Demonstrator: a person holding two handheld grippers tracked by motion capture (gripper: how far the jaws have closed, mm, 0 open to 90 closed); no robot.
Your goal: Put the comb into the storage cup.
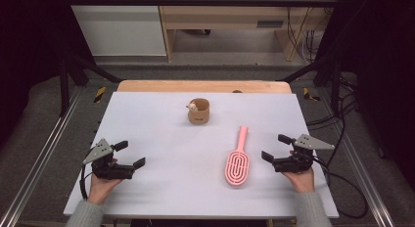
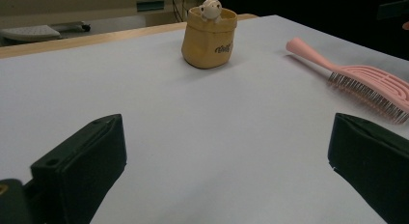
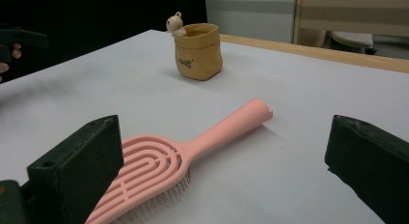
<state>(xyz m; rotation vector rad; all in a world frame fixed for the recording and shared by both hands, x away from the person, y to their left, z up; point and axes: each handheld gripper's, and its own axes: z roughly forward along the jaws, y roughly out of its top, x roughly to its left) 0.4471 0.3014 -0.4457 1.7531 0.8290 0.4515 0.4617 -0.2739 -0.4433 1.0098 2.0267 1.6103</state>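
A pink hairbrush (image 1: 238, 160) lies flat on the white table (image 1: 161, 134), handle pointing away from me, bristles down (image 2: 366, 84) (image 3: 188, 151). A tan pot with a small animal figure on its rim (image 1: 198, 111) stands upright at the table's far middle (image 2: 210, 36) (image 3: 197, 50). My left gripper (image 1: 130, 154) rests at the near left, open, nothing between its jaws (image 2: 226, 156). My right gripper (image 1: 275, 147) sits just right of the brush head, open and apart from the brush (image 3: 222, 156).
A wooden strip (image 1: 203, 86) edges the table's far side. Black frame bars and cables (image 1: 337, 109) flank the table on the right. Metal rails run along both sides on the floor.
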